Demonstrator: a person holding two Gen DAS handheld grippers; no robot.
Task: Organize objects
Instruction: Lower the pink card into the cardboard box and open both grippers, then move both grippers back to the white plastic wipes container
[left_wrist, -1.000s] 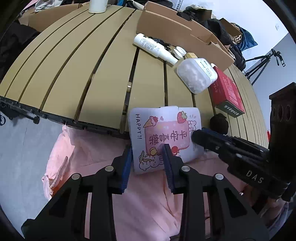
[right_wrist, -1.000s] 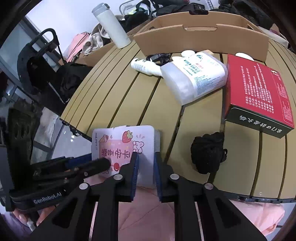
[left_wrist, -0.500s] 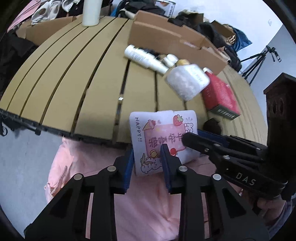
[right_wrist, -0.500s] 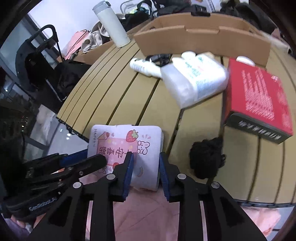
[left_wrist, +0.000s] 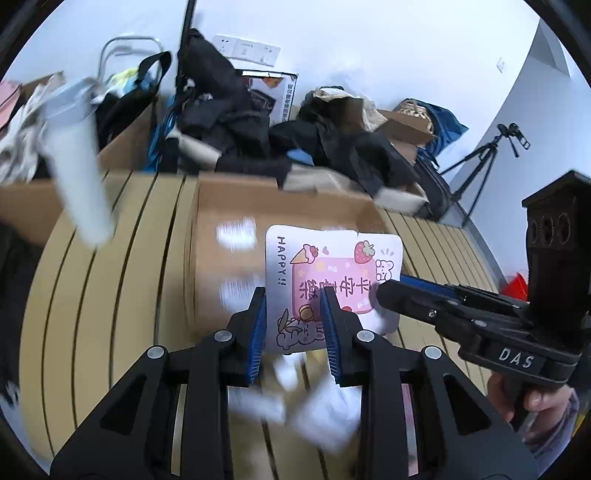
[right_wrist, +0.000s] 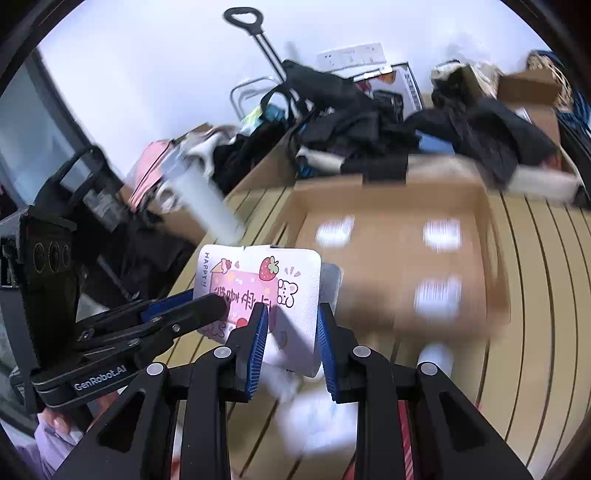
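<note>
A white packet (left_wrist: 332, 258) printed with "HAPPY!!", a strawberry and a pink label hangs in the air in front of an open cardboard box (left_wrist: 229, 206). My left gripper (left_wrist: 291, 295) is shut on its lower left part. My right gripper (right_wrist: 290, 310) is shut on the right edge of the same packet (right_wrist: 258, 273). Each wrist view shows the other gripper reaching in from the side: the right gripper (left_wrist: 391, 291) and the left gripper (right_wrist: 218, 302). The cardboard box (right_wrist: 388, 192) lies just beyond the packet, blurred by motion.
The slatted tan table (left_wrist: 110, 295) runs under both grippers. A white bottle (left_wrist: 77, 177) stands at the far left. Blurred white items (left_wrist: 321, 406) lie below the fingers. Dark bags and clothes (left_wrist: 240, 122) pile up behind the box. A tripod (left_wrist: 480, 166) stands at the right.
Both grippers have risen and gone forward with the packet, from the table's near edge to in front of the cardboard box. The pink cloth has dropped out of view.
</note>
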